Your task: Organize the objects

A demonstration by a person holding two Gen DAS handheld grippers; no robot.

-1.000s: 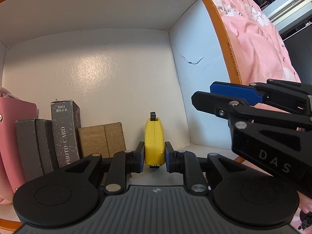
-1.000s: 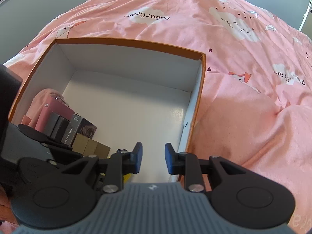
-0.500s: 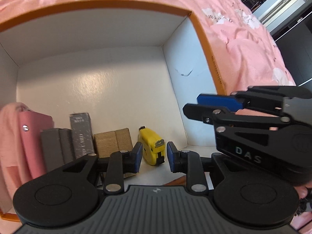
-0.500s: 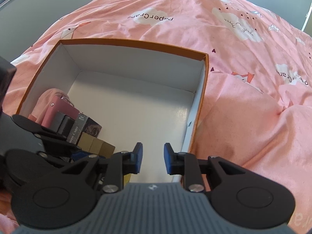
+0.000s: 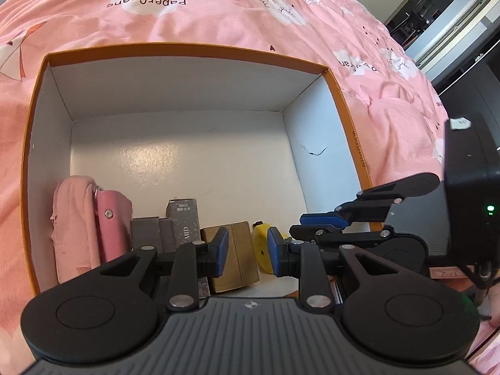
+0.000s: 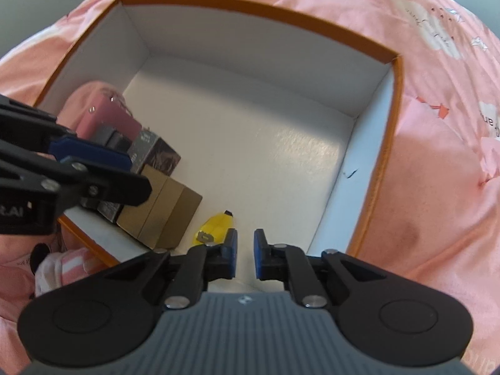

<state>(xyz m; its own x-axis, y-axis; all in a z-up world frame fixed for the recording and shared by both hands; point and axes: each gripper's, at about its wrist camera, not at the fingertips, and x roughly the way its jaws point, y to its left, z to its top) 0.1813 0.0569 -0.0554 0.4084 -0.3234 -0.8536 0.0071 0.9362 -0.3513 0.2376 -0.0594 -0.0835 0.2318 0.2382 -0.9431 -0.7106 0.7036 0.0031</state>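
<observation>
The yellow tape measure [image 6: 215,225], just ahead of the narrowed, empty right hand-held gripper [image 6: 244,257], looks hard, smooth and compact: pinch its flat sides.

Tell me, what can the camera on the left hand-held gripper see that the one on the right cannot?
Only the left view shows the dark doorway beyond the bed and the right hand-held gripper from the side, with nothing between its fingers.

Only the right view shows the striped pink cloth lying outside the box and the left hand-held gripper from the side.

Both show the orange-rimmed box on the pink blanket, with a row along its near wall: pink pouch, grey boxes, brown boxes and a yellow tape measure lying free.
</observation>
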